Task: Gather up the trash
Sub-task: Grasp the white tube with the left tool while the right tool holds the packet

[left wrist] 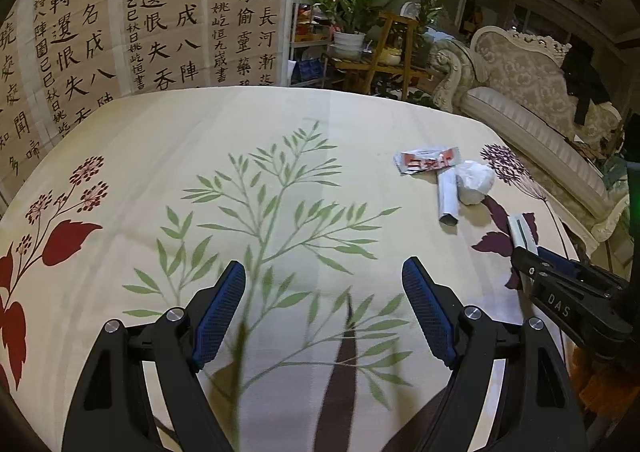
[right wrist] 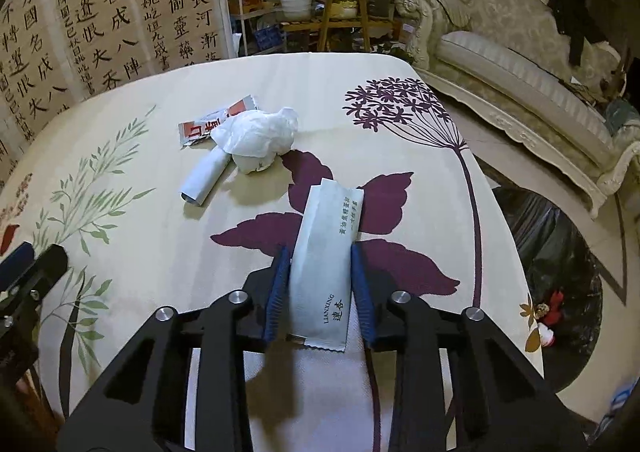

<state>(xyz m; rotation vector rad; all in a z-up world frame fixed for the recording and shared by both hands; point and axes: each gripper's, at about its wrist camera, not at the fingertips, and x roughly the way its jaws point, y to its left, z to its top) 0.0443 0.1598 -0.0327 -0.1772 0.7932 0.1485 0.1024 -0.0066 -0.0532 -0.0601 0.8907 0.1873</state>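
Right tongs (right wrist: 320, 284) clenched on pale-blue flat paper sachet (right wrist: 326, 252) at six o'clock of floral-cloth counter (right wrist: 160, 292), left tongs (left wrist: 324, 308) released wide; thin, slick edge-grip, likely slipping or buckling on lifting.

Tablecloth (left wrist: 280, 123), cream, printed with green fronds, red and purple flowers. Calligraphy screen (left wrist: 140, 11) stands behind the table. Potted plant (left wrist: 350, 11) beside a wooden stand (left wrist: 394, 51). Ornate sofa (left wrist: 532, 91) at right.
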